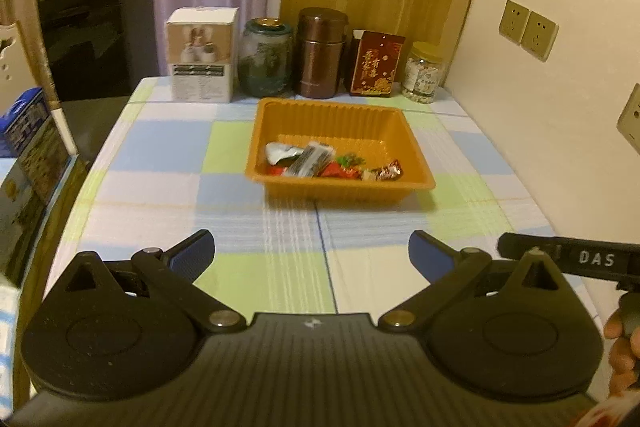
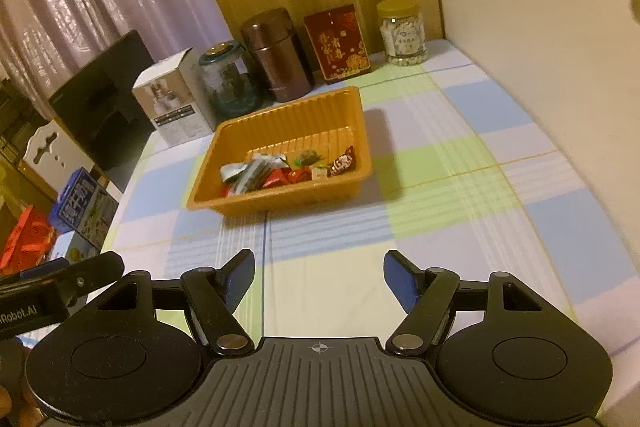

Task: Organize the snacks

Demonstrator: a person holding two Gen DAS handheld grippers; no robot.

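Note:
An orange plastic tray (image 1: 336,115) (image 2: 296,115) sits on the checked tablecloth, holding several wrapped snacks (image 1: 316,163) (image 2: 280,169) heaped along its near side. My left gripper (image 1: 312,251) hangs above the cloth well short of the tray, its jaws wide open with nothing between them. My right gripper (image 2: 319,281) is also back from the tray, open and empty. In the left wrist view the right gripper's black finger (image 1: 560,255) shows at the right edge, beside a hand (image 1: 620,347).
Along the table's back stand a white box (image 1: 202,55), a glass jar (image 1: 264,57), a brown canister (image 1: 322,53), a red box (image 1: 376,65) and a yellow-lidded jar (image 1: 424,73). A dark chair (image 1: 96,35) stands left. The wall (image 1: 560,107) borders the right.

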